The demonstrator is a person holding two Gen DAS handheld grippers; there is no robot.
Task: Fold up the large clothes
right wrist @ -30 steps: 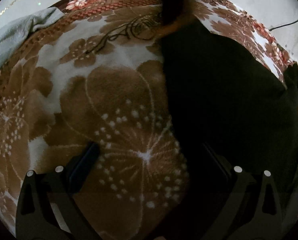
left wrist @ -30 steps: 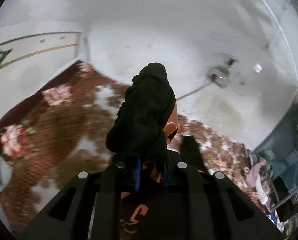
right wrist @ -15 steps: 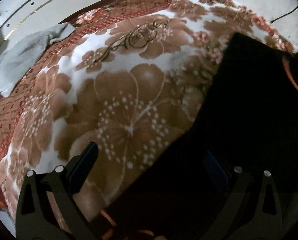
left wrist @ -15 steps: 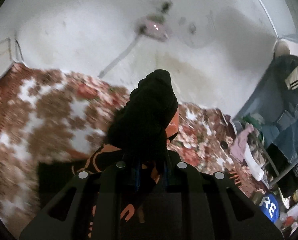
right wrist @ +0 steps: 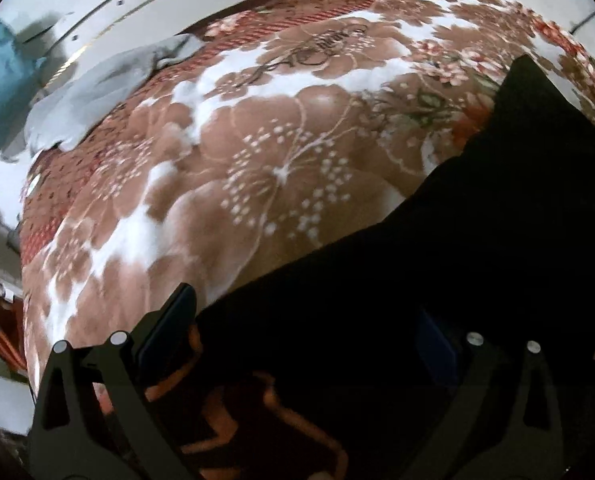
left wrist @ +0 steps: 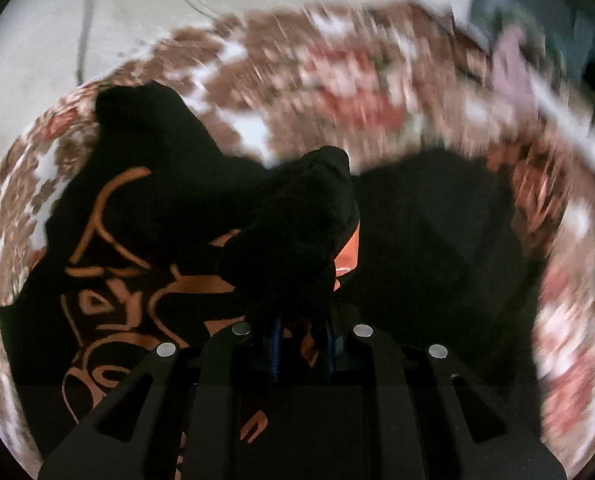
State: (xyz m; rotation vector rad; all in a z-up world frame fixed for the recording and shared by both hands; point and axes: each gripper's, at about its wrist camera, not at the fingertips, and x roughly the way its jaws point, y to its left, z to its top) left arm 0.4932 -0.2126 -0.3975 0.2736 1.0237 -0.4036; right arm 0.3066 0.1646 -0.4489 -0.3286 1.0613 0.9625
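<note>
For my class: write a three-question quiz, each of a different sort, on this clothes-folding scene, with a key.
1. True or false: the left claw is shut on a bunch of the black garment.
2. Multiple choice: what does the garment lie on? A) a bare wooden floor B) a flowered blanket C) a glass table
3. Fill in: the print on the garment is ____ in colour.

Key: 1 true; 2 B; 3 orange. The right claw stands open over the garment, its fingers wide apart.
</note>
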